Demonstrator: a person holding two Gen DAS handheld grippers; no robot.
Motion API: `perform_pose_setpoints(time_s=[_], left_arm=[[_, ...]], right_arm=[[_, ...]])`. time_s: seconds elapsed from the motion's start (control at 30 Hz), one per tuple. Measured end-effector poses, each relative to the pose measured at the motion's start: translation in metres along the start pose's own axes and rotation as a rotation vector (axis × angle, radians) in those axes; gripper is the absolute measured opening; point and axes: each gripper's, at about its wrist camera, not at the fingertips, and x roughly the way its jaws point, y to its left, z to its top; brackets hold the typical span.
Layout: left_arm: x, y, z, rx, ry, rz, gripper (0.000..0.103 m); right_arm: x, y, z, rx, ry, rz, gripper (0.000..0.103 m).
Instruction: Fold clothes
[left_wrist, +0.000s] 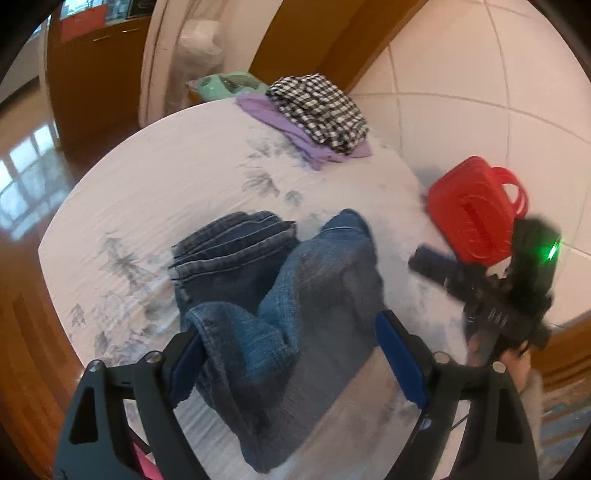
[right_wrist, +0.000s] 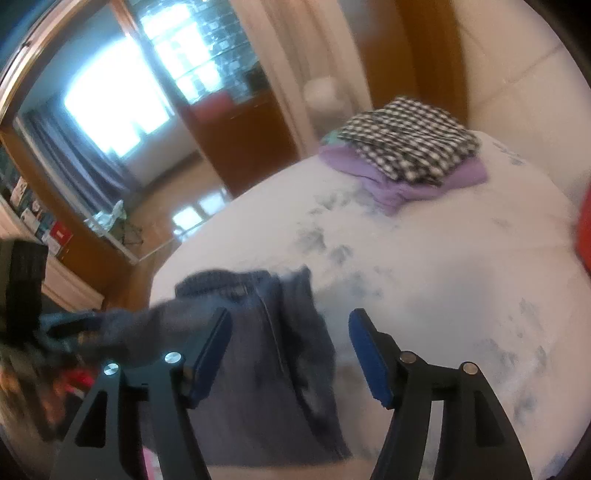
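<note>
Jeans (left_wrist: 273, 295): heavy, limp denim, ahead of both tools | left gripper (left_wrist: 291, 354) spread; right gripper (right_wrist: 290, 354) spread, empty | grasp: hem or waistband edges

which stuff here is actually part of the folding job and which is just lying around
Part of the job:
- blue jeans, half folded on the bed sheet
- checked garment, folded, on top of the purple garment
- left gripper and right gripper, both open

Lying about:
- red basket
- green item beyond the stack
</note>
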Motion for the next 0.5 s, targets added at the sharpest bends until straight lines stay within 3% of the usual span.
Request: perform_pose_setpoints(time_s=[0.1,0.2,0.23,0.4,0.47,0.5], left_arm=[[-0.010,-0.003,0.003,0.017,0.003,0.000,0.087],[-0.018,-0.010,0.002,0.067,-0.073,0.181,0.097],[-0.018,-0.010,-0.001,0.063,-0.092,0.205,0.103],[-0.005,-0.011,-0.023,0.050,-0.178,0.342,0.103],[0.008,-0.010,-0.037,0.046,-0.199,0.414,0.103],[0.013,-0.009,-0.044,0.039,-0.206,0.446,0.103]], right_arm=[[-0.010,-0.004,-0.022,0.031,0.009,0.027,0.066],[-0.012,-0.002,-0.039,0.042,0.021,0.053,0.066],[-0.010,-0.001,-0.043,0.043,0.026,0.058,0.066],[-0.001,0.012,-0.056,0.002,0.023,0.032,0.065],[-0.001,0.018,-0.059,-0.024,0.006,0.013,0.060],[-0.002,0.021,-0.060,-0.036,-0.003,0.008,0.052]])
